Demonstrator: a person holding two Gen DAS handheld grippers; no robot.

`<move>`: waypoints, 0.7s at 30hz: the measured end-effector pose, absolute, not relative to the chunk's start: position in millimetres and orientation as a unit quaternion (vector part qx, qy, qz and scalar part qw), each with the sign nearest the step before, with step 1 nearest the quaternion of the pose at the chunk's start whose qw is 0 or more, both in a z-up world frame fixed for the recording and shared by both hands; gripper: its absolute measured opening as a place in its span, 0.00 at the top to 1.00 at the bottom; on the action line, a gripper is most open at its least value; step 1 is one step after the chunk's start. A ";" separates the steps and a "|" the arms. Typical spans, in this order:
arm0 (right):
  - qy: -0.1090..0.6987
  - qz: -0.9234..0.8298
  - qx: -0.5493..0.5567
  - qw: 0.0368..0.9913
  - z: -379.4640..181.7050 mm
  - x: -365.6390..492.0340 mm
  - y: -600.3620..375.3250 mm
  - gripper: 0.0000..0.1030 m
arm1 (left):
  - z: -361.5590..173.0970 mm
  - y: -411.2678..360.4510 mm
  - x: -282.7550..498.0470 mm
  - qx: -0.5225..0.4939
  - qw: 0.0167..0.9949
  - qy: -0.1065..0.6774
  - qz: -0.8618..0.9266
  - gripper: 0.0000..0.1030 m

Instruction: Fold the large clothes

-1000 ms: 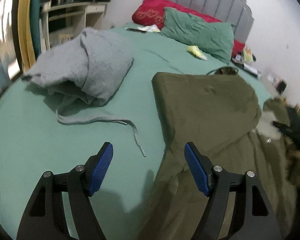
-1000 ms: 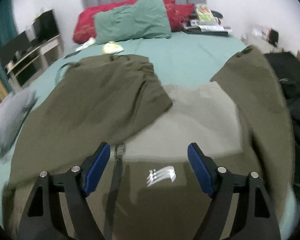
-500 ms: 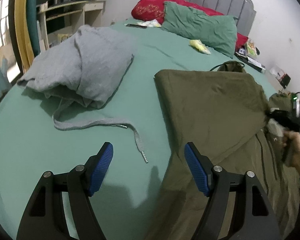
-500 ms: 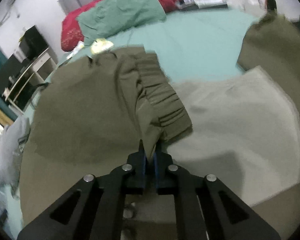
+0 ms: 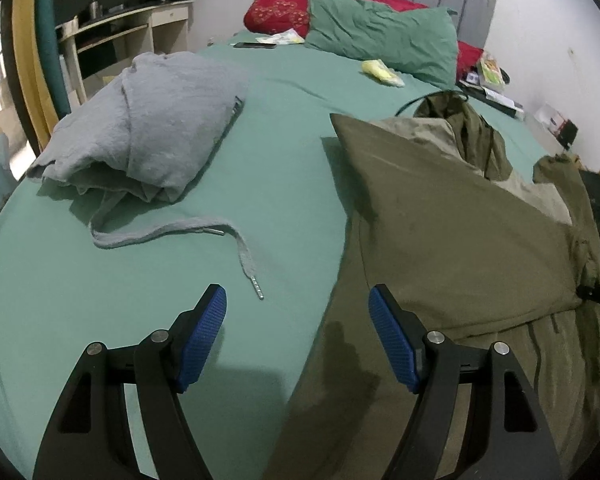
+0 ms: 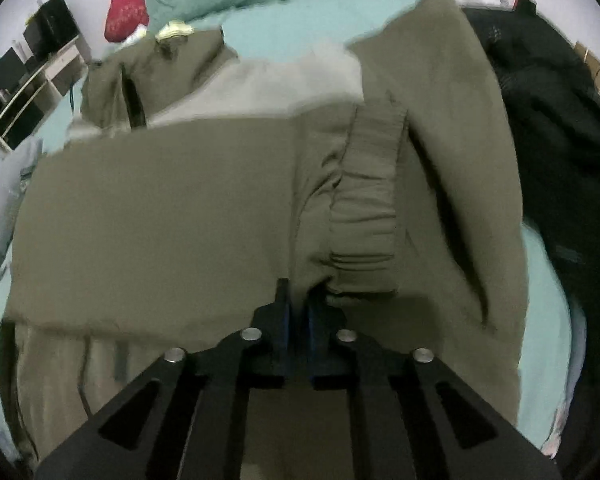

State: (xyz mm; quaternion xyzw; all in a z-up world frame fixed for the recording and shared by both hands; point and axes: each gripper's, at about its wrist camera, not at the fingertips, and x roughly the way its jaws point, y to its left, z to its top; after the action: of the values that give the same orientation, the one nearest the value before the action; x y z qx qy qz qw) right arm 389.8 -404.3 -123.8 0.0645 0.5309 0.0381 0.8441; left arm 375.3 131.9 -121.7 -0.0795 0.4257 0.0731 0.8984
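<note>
An olive-green jacket (image 5: pixel 460 236) lies spread on the green bed, its sleeve folded across the body. My left gripper (image 5: pixel 298 320) is open and empty, hovering at the jacket's left edge above the sheet. My right gripper (image 6: pixel 298 304) is shut on the olive sleeve near its ribbed cuff (image 6: pixel 364 216) and holds it over the jacket's body (image 6: pixel 160 208). The paler lining (image 6: pixel 260 88) shows beyond the sleeve.
A folded grey hoodie (image 5: pixel 152 120) with a loose drawstring (image 5: pixel 248 264) lies left on the bed sheet (image 5: pixel 100 300). Green pillow (image 5: pixel 384 40) and red pillow (image 5: pixel 284 8) sit by the headboard. Dark clothing (image 6: pixel 552 120) lies right of the jacket. A desk (image 5: pixel 120 36) stands at far left.
My right gripper closed on the sleeve near the cuff and pulled it across the jacket toward the right. The left gripper stayed open and shifted only slightly.
</note>
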 end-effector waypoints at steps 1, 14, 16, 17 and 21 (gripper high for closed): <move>0.525 0.039 0.068 0.848 -120.9 385.6 -411.4 0.72 | -123.3 131.0 375.6 -0.076 0.898 0.428 0.074 0.25; 0.427 -0.031 -0.018 0.903 -58.2 474.7 -486.3 0.31 | -132.4 135.1 394.2 -0.080 0.892 0.437 0.087 0.25; 0.451 -0.071 -0.055 0.888 -69.0 501.8 -476.2 0.31 | -134.8 131.0 397.5 -0.073 0.894 0.435 0.082 0.25; 0.459 -0.119 -0.052 0.879 -74.2 515.8 -482.6 0.31 | -138.9 129.0 397.9 -0.063 0.892 0.439 0.084 0.25; 0.467 -0.142 0.040 0.872 -89.2 539.9 -515.7 0.36 | -150.0 129.9 403.5 -0.069 0.882 0.460 0.078 0.25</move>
State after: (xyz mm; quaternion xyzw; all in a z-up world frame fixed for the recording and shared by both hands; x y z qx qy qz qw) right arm 539.9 -515.7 -89.2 0.0396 0.4672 -0.1416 0.8718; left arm 403.5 129.9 -150.0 -0.0691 0.4602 0.0778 0.8817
